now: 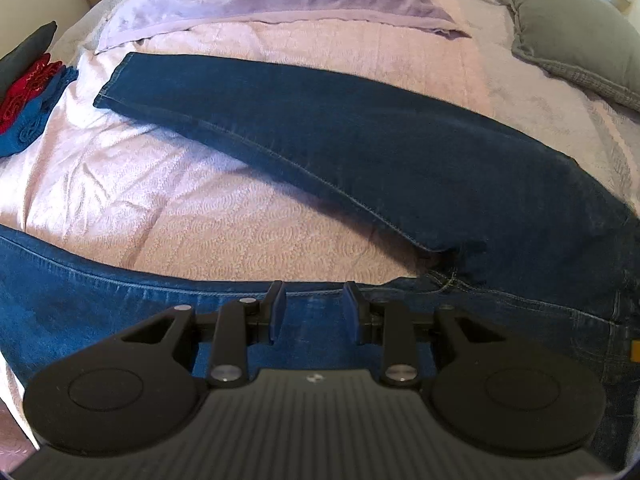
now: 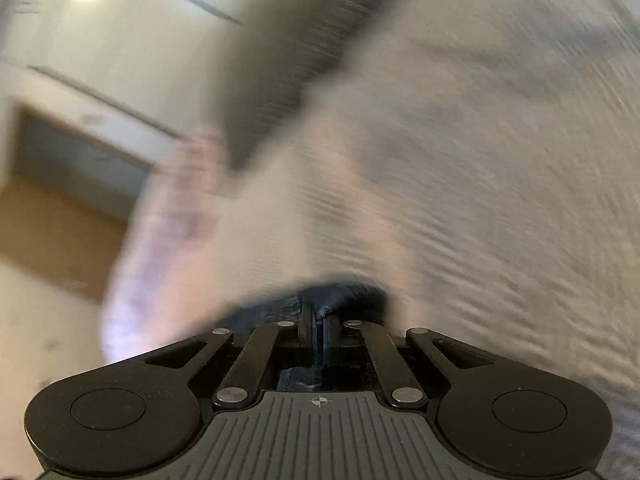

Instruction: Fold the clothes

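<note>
Jeans (image 1: 360, 140) spread on bed (image 1: 160, 184); left gripper (image 1: 314, 308) jaws parted over denim, right gripper (image 2: 318, 332) jaws clamping denim. Advisable: lift evenly.

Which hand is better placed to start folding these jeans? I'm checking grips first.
Right, probably: the right claw is already shut on denim of the jeans. The left claw hangs open above the fabric, gripping nothing.

Bare bedspread (image 1: 224, 236) lies open between jeans (image 1: 360, 152) legs.
</note>
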`<state>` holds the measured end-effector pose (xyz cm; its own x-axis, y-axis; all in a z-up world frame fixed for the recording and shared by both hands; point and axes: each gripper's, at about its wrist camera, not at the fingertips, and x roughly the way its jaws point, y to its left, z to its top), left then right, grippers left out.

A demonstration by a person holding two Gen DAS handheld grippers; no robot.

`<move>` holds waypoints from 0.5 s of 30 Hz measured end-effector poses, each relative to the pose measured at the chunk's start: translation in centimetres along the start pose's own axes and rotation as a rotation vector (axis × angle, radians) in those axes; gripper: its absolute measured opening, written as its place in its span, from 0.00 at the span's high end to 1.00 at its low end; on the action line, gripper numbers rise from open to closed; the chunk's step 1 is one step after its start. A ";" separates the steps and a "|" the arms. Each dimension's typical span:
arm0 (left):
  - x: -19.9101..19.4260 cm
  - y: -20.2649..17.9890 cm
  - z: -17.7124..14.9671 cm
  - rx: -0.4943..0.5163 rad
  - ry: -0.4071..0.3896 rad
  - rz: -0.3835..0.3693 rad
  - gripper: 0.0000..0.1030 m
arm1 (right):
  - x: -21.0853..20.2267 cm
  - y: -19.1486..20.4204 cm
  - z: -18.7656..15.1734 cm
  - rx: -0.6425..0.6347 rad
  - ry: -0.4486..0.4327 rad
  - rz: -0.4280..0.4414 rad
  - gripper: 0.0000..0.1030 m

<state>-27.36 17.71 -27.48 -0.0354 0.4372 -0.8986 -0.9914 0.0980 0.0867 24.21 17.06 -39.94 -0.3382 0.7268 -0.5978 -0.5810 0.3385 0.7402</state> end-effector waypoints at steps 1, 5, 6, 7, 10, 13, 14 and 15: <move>0.0 0.1 -0.1 0.003 -0.001 -0.002 0.73 | 0.1 -0.1 -0.1 0.009 0.001 -0.001 1.00; 0.4 0.5 -0.8 -0.010 0.021 -0.005 0.73 | -1.1 1.2 0.4 0.021 0.005 -0.005 0.91; 0.6 0.6 -0.9 -0.013 0.024 -0.010 0.73 | -1.5 1.5 0.6 0.005 0.003 -0.007 0.84; 0.7 0.5 -1.0 -0.015 0.024 -0.016 0.73 | -1.7 1.7 0.6 -0.010 -0.002 -0.010 0.78; 1.0 0.3 -1.1 -0.006 0.029 -0.022 0.73 | -2.2 1.2 0.3 -0.038 0.020 -0.083 0.73; 0.7 0.4 -1.1 0.013 0.019 -0.028 0.73 | -4.3 1.3 -0.5 -0.007 0.023 -0.088 0.69; 0.6 0.6 -1.2 0.019 0.018 -0.025 0.73 | -5.4 1.5 -1.3 -0.011 0.029 -0.092 0.68; 0.5 0.9 -1.3 0.022 0.024 -0.021 0.74 | -6.7 1.8 -2.4 -0.025 0.045 -0.097 0.65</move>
<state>-28.41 16.89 -28.44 -0.0182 0.4138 -0.9102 -0.9890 0.1261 0.0771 23.65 11.38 -35.32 -0.3119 0.6636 -0.6800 -0.6308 0.3906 0.6705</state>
